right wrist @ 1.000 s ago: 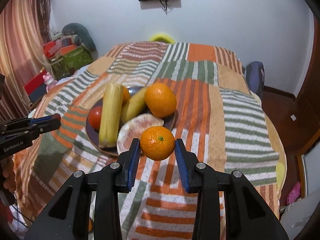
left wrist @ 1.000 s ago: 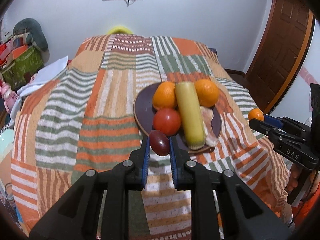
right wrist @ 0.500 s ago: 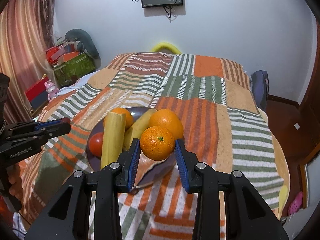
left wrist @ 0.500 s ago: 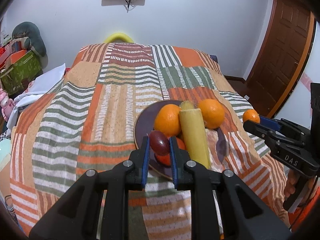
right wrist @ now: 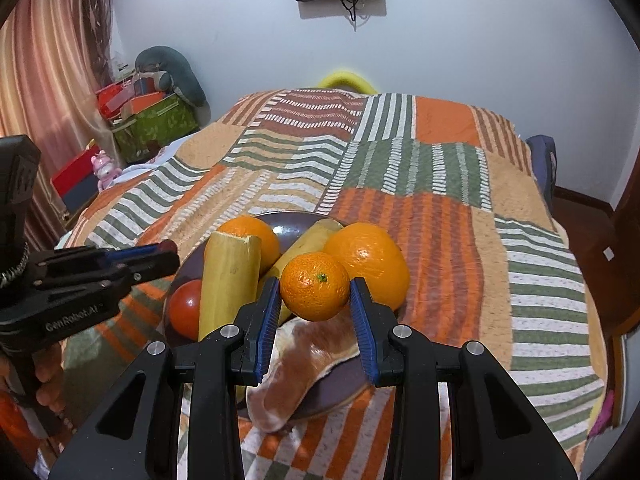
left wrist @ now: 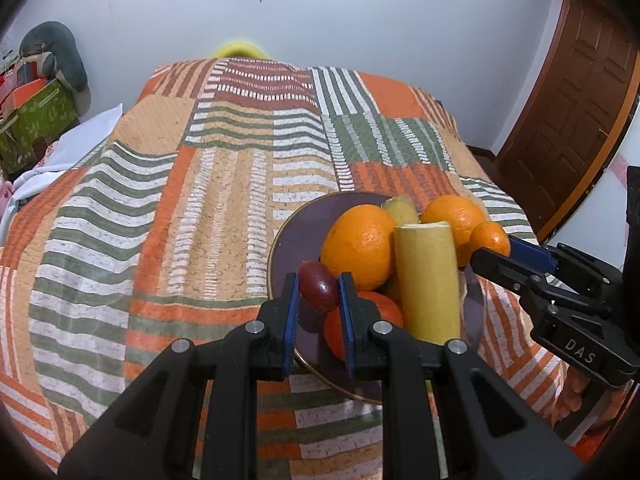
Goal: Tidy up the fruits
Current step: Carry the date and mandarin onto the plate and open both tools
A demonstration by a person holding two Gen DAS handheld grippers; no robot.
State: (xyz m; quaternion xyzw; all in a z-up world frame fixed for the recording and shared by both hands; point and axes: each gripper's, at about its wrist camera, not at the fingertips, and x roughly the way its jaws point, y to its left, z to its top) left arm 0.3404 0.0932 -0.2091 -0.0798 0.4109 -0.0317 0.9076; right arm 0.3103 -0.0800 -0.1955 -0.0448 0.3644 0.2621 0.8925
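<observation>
Left gripper (left wrist: 319, 295), lower centre of the left view, jaws closed narrowly on a plum (left wrist: 318, 287), held over the near-left rim of the plate (left wrist: 288, 240). Right gripper (right wrist: 315, 307), lower centre of the right view, jaws set wider, clamped on a mandarin (right wrist: 315, 286) above the plate's near side.

Plate on the bed (left wrist: 180, 184), piled with two oranges (left wrist: 359, 245), a tomato (right wrist: 185, 309), a long yellow cut stalk (left wrist: 428, 280) and a second yellow piece (right wrist: 308, 240) behind it.

Only in the right view: a pale, pinkish peel-like piece (right wrist: 304, 364) draped over the plate's near rim (barely a sliver at the left view's stalk edge), a curtain (right wrist: 44, 80) at far left, and the left gripper seen side-on at middle left with the plum just a dark tip.

Only in the left view: a wooden door (left wrist: 572, 120) at right, the plum's full shape, and the right gripper side-on at right, mandarin at its tip, level with the far orange.
</observation>
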